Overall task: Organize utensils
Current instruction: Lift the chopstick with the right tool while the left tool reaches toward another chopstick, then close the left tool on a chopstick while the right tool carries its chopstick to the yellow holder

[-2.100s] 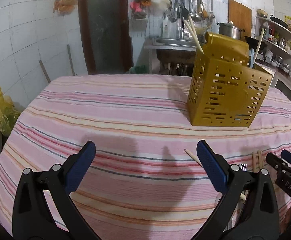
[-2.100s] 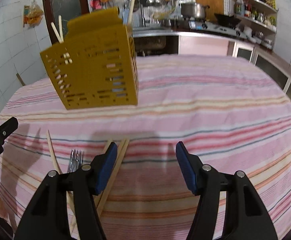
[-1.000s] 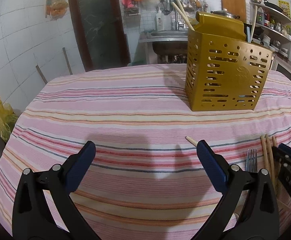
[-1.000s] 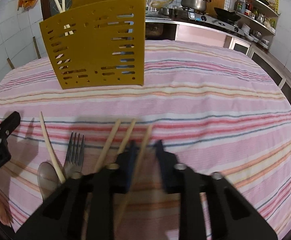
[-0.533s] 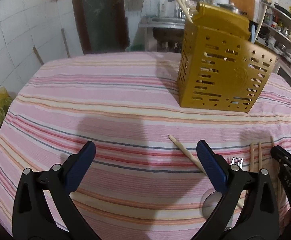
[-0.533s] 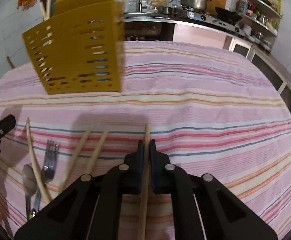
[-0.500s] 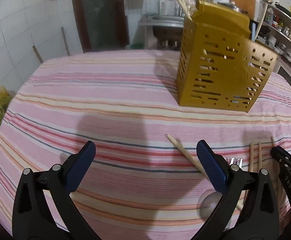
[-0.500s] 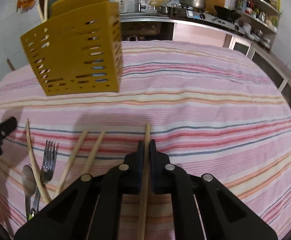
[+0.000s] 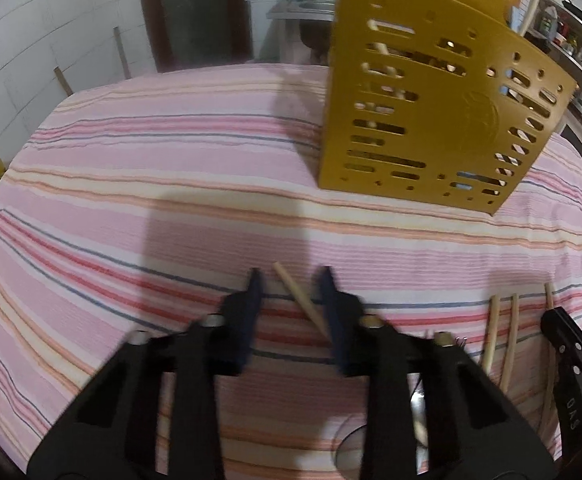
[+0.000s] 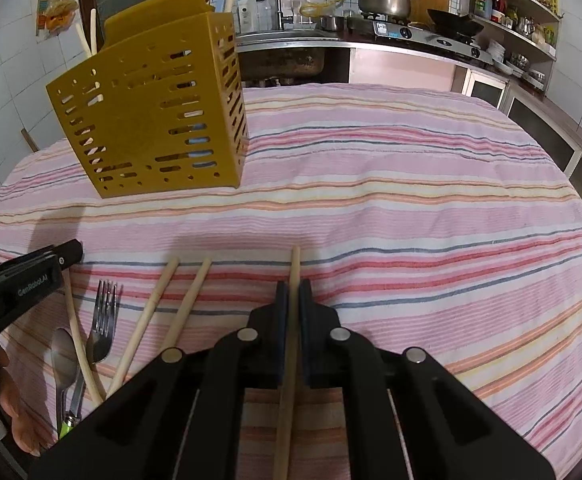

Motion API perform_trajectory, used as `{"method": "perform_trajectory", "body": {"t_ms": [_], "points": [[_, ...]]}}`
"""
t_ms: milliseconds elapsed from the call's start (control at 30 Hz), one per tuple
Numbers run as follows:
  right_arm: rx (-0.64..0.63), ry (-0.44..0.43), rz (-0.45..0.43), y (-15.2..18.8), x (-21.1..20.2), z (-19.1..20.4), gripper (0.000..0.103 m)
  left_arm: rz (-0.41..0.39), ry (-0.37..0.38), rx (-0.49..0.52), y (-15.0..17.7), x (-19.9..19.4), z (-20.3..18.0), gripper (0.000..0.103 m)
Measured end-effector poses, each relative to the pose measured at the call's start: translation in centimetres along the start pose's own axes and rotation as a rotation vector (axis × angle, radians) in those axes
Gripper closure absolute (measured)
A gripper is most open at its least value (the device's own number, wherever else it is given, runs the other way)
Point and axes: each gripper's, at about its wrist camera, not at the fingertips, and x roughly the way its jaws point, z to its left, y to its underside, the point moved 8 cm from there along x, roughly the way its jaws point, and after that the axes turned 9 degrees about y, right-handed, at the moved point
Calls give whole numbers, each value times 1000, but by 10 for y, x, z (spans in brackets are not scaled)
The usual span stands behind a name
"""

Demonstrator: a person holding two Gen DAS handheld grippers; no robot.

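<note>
One chopstick (image 10: 293, 268) in right claw (image 10: 293, 292)

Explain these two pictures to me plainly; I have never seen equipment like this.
No robot here: a person holds a hand-held gripper in each hand, each carrying a camera that looks forward along its two fingers.

The left wrist view shows the left hand-held gripper, its jaws partly closed around a chopstick lying on the striped tablecloth, not yet clamping it.

The right wrist view shows the right hand-held gripper shut on another chopstick.

On the cloth stand a yellow slotted utensil holder with sticks already inside, and beside it lie two loose chopsticks, a fork and a spoon.
</note>
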Motion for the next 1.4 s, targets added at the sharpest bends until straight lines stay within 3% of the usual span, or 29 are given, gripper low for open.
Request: {"method": "perform_trajectory", "body": {"t_ms": [267, 500, 733, 1167, 1400], "points": [[29, -10, -25, -5, -4, -2, 97, -22, 68, -33, -5, 2, 8, 92], [58, -6, -108, -16, -17, -6, 97, -74, 121, -13, -11, -15, 5, 92], [87, -39, -235, -28, -52, -14, 97, -214, 161, 28, -26, -60, -1, 99], [148, -77, -496, -44, -113, -22, 97, -478, 221, 76, -43, -154, -5, 99], [168, -83, -590, -45, -134, -31, 97, -570, 184, 158, -39, -180, -16, 99]]}}
